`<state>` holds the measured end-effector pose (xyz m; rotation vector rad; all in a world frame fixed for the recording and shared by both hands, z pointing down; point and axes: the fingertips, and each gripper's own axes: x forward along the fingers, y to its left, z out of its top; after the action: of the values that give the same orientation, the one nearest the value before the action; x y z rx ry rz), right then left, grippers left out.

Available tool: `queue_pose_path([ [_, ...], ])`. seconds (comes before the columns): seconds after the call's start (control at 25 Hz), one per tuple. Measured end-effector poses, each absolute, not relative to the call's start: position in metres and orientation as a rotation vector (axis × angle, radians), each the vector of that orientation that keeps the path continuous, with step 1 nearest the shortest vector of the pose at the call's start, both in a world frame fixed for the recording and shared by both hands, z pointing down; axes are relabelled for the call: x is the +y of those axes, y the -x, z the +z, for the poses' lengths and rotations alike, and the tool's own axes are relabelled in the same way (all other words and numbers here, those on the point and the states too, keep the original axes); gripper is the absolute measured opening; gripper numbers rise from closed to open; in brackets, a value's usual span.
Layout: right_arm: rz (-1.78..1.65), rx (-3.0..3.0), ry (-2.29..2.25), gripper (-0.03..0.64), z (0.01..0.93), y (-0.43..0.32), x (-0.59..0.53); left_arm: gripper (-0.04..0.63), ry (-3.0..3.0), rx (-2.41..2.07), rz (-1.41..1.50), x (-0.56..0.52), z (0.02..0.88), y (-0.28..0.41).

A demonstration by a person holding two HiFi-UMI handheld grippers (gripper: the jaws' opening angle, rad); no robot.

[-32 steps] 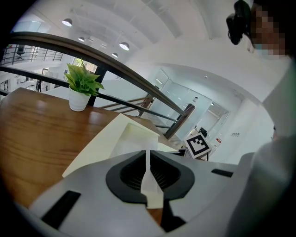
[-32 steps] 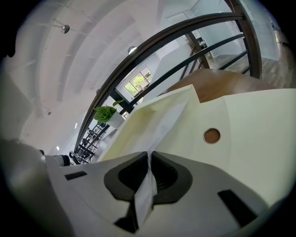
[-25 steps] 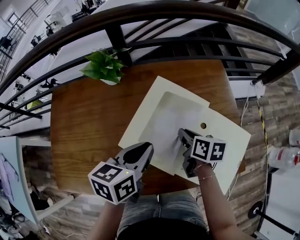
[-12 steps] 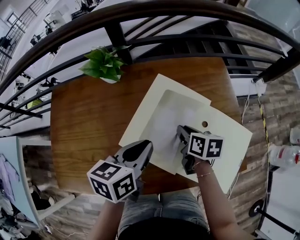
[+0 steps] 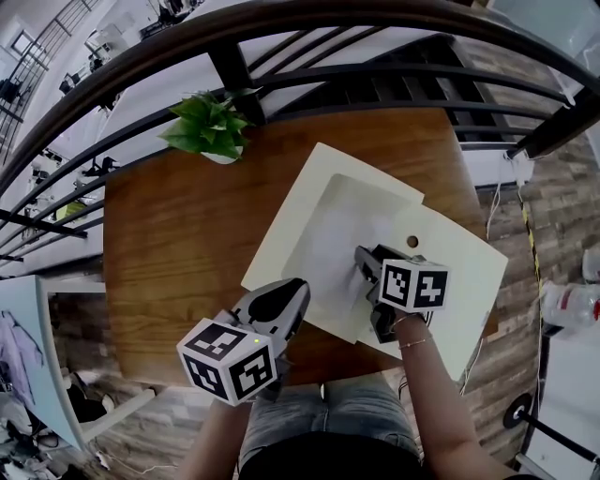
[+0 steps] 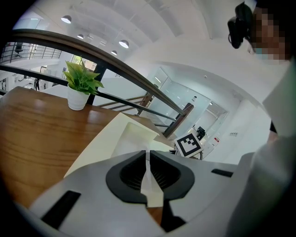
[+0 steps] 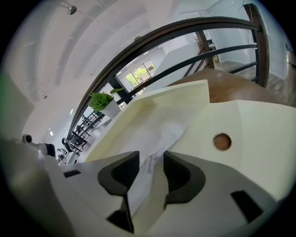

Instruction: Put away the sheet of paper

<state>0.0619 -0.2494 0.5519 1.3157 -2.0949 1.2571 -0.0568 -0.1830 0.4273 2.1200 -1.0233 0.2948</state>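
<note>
Lying white and lightly creased on the left leaf of the open cream folder point(image 5: 281, 234): the sheet of paper point(image 5: 342, 230), most of it flat, its near right corner rumpled and lifted. Right at that corner, where the folder's two leaves meet, the right gripper point(image 5: 364, 264), pointing across the folder toward its far edge. In the right gripper view, the crumpled paper corner point(image 7: 152, 134) standing up in the gap of the right gripper point(image 7: 150, 164); jaws parting at this moment, a slit of space on either side of the paper, pads not pressing it. Beyond the jaws, on the folder's right leaf point(image 7: 259, 129), a small round hole point(image 7: 221, 141), seen from above just past the gripper's marker cube point(image 5: 412, 242). At the folder's near left edge, the left gripper point(image 5: 293, 294), apart from the paper itself. In the left gripper view, the left gripper point(image 6: 148, 162) clamped together on a thin cream strip that looks like the folder's edge point(image 6: 99, 148), though hard to tell for certain from the paper's own edge. Under the folder, a wooden table point(image 5: 178, 244), the folder's right leaf overhanging its near edge. Off the folder's far left corner, a potted plant point(image 5: 208, 131) in a white pot; behind that, a dark railing point(image 5: 281, 28).
</note>
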Motion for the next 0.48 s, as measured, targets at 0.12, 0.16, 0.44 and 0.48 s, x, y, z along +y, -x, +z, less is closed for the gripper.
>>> queue_pose_path([
  [0.12,1.252,-2.085,-1.325,0.166,0.552,-0.065,-0.248,0.038,-2.124,-1.024,0.297,-0.182,0.427,0.058],
  [0.16,1.249,-2.08,-1.331,0.173,0.552,-0.066,-0.248,0.038,-2.126,-1.026,0.295,-0.182,0.426,0.058],
  [0.44,1.234,-2.076,-1.406,0.202,0.542,-0.081,-0.246,0.038,-2.15,-1.004,0.295,-0.178,0.424,0.057],
  [0.48,1.232,-2.084,-1.412,0.202,0.539,-0.083,-0.245,0.038,-2.157,-1.0,0.297,-0.178,0.423,0.056],
])
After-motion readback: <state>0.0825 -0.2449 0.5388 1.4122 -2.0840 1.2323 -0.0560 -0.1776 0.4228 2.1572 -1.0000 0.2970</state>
